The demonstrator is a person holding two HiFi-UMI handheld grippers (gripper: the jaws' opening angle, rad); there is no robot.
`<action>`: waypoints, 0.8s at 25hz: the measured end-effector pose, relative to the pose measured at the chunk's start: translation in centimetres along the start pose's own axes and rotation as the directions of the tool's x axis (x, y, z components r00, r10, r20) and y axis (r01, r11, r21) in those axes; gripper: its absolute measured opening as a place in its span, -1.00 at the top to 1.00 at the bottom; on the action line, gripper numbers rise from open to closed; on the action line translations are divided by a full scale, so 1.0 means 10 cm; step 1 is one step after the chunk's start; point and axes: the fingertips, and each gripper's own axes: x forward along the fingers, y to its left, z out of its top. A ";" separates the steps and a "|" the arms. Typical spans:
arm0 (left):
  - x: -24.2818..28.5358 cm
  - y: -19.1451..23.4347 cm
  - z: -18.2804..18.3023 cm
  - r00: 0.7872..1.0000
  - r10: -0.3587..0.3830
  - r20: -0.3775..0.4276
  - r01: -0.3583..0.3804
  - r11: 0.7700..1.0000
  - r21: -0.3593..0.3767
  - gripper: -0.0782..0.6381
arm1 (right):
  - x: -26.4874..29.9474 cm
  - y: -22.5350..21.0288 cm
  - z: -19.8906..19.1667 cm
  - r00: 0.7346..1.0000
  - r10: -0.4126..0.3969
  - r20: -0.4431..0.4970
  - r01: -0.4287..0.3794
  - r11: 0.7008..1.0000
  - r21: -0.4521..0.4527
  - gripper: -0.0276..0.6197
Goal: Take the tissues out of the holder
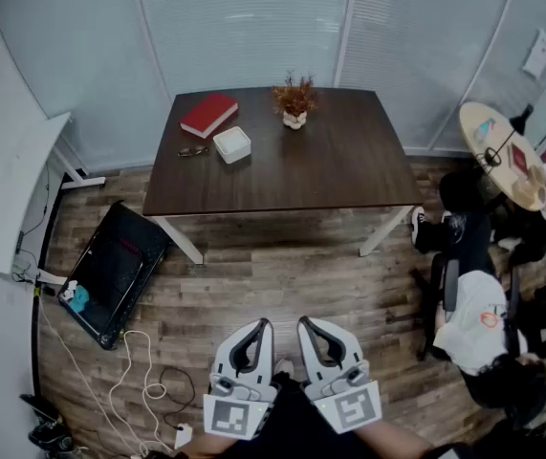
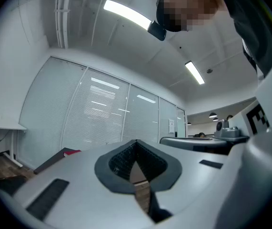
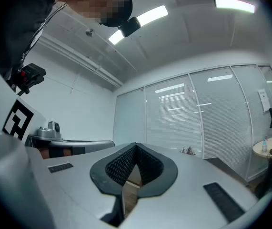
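Observation:
A white square tissue holder [image 1: 231,144] sits on the dark wooden table [image 1: 349,175], left of centre. Both grippers are held close to the person's body, far from the table, above the wooden floor. My left gripper [image 1: 265,325] has its jaws together at the tips, nothing between them. My right gripper [image 1: 305,324] is likewise shut and empty. In the left gripper view the left gripper [image 2: 136,142] points toward the blinds, tips touching. In the right gripper view the right gripper [image 3: 136,146] shows the same, tips touching.
On the table lie a red book [image 1: 208,114], eyeglasses [image 1: 192,151] and a small dried plant in a pot [image 1: 294,100]. A black case [image 1: 113,271] and white cables [image 1: 143,381] lie on the floor left. People sit at the right near a round table [image 1: 507,165].

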 end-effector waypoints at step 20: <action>-0.07 -0.15 0.04 0.999 0.039 0.013 -0.039 0.998 0.057 0.79 | -0.18 -0.10 0.01 0.999 -0.008 0.034 0.007 1.000 0.019 0.90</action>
